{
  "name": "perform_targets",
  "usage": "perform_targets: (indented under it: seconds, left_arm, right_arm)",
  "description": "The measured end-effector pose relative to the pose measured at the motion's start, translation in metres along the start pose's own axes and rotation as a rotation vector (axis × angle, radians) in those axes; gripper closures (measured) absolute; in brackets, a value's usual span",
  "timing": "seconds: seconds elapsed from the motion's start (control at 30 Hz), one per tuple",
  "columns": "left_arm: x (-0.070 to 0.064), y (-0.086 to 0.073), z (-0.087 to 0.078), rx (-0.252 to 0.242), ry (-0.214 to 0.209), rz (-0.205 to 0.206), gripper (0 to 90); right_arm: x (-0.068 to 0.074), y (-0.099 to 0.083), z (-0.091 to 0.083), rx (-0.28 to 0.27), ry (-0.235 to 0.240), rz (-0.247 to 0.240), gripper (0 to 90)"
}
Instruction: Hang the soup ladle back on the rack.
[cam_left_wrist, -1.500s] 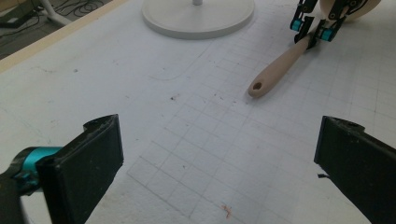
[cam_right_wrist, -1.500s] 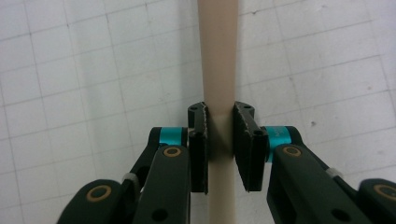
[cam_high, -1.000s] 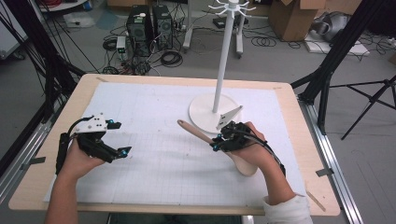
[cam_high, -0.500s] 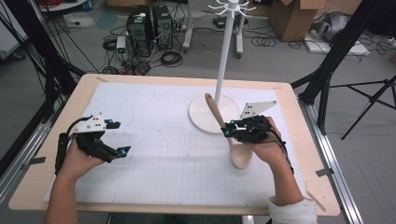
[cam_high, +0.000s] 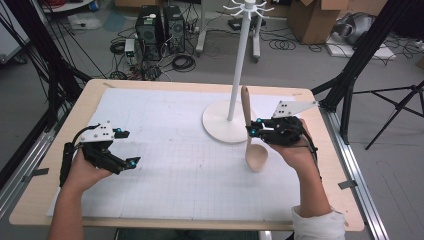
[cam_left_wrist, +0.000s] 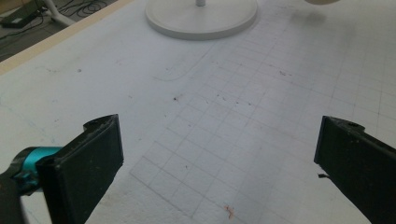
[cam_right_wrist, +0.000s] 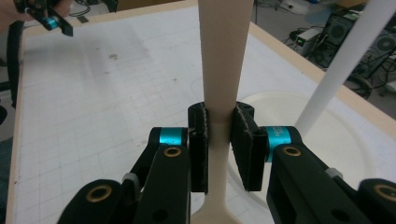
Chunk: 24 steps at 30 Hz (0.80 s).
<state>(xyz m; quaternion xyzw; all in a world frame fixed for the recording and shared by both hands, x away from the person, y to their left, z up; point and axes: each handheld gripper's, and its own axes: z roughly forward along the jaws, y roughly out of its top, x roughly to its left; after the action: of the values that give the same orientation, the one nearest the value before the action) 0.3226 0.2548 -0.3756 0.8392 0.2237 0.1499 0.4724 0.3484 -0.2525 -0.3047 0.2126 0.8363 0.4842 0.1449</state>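
Note:
A pale wooden spoon (cam_high: 248, 125) hangs nearly upright above the table, handle up and bowl (cam_high: 256, 157) down. My right gripper (cam_high: 252, 131) is shut on its handle (cam_right_wrist: 224, 56) just above the bowl, and its pads (cam_right_wrist: 198, 144) press both sides. A white hook stand (cam_high: 240, 60) rises from its round base (cam_high: 220, 125) just left of the spoon; its pole (cam_right_wrist: 345, 60) passes to the right of the jaws. My left gripper (cam_high: 129, 147) rests low at the table's left, jaws wide open (cam_left_wrist: 219, 154) over the bare gridded mat.
A white gridded mat (cam_high: 175, 165) covers the wooden table (cam_high: 60, 200). The stand's hooks (cam_high: 247, 6) spread out high above the base (cam_left_wrist: 201, 18). Black frame posts, cables, computers and boxes stand on the floor beyond the table.
My right gripper has raised the spoon from lying flat on the mat to nearly upright, handle swung up beside the stand pole. The left gripper has stayed put.

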Motion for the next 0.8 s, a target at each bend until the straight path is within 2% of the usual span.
perform_targets:
  seconds: [0.4, 0.8]
  left_arm:
    - [0.0, 0.0, 0.0, 0.0, -0.003, 0.001, 1.7]
    - [0.0, 0.0, 0.001, -0.001, -0.005, -0.003, 1.7]
  right_arm:
    - [-0.026, 0.029, -0.026, 0.004, -0.059, 0.023, 77.5]
    - [-0.045, 0.053, -0.044, -0.012, -0.085, 0.045, 77.4]
